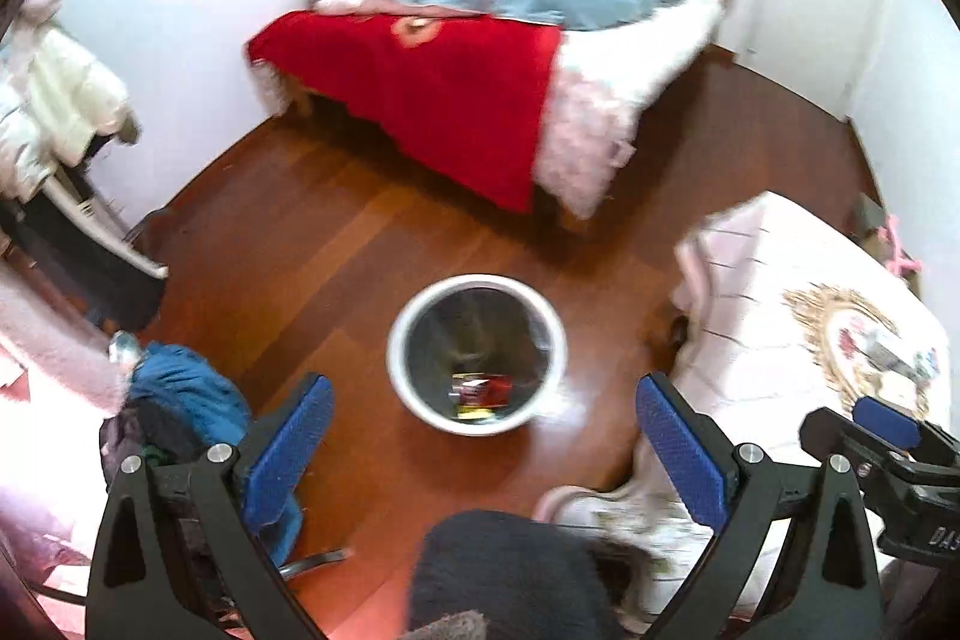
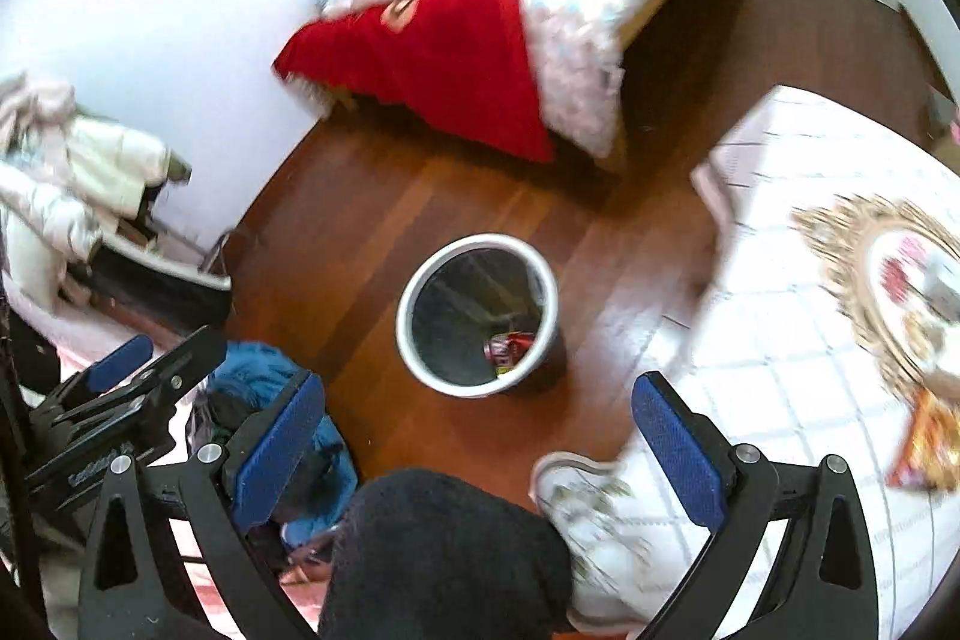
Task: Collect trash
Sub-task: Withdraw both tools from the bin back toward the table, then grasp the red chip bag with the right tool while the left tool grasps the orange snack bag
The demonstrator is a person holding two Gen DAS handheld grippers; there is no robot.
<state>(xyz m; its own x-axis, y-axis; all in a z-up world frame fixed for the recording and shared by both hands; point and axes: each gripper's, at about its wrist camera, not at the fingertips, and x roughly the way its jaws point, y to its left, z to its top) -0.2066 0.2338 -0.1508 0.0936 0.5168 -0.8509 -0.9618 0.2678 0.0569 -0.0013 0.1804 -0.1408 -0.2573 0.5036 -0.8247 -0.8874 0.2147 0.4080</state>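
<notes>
A round white-rimmed trash bin [image 1: 396,340] stands on the wood floor, with red and yellow wrappers [image 1: 480,393] at its bottom; it also shows in the right wrist view [image 2: 408,316] with its wrappers [image 2: 510,349]. My left gripper [image 1: 483,451] is open and empty, held above the floor just in front of the bin. My right gripper [image 2: 477,445] is open and empty too, above the same spot. An orange snack wrapper [image 2: 927,442] lies on the white table at the right.
A bed [image 1: 456,88] with red and light blue blankets stands behind the bin. A table with a white cloth [image 2: 780,292] and a gold doily is at the right. Blue clothes [image 1: 186,394] lie on a chair at the left. Jackets [image 1: 54,100] hang at the far left.
</notes>
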